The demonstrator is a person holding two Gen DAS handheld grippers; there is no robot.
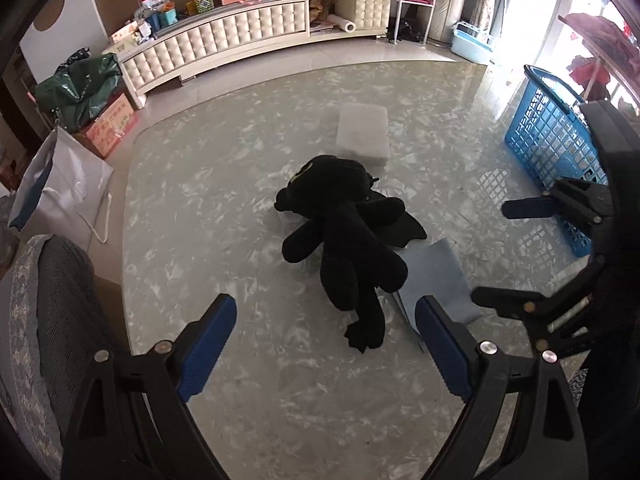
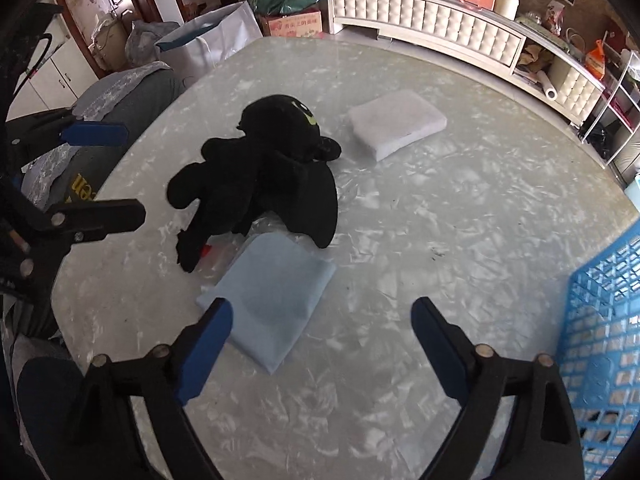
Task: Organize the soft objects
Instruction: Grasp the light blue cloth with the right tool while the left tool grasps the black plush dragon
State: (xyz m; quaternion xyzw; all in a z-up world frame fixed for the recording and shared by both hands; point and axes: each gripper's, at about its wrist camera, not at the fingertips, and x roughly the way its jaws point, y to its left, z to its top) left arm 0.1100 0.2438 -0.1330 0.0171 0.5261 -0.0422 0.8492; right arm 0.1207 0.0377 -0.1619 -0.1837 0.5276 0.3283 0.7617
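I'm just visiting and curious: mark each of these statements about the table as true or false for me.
1. The black plush toy lies inside the blue basket. False: it lies on the table.
2. The toy overlaps the light blue folded cloth. True.
3. The right gripper grips the white pad. False: its fingers are open, holding nothing.
4. The left gripper is open. True.

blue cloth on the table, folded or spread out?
Folded. The blue cloth lies as a compact layered rectangle with a thick doubled edge, beside the black plush, whose wing rests on its far corner.
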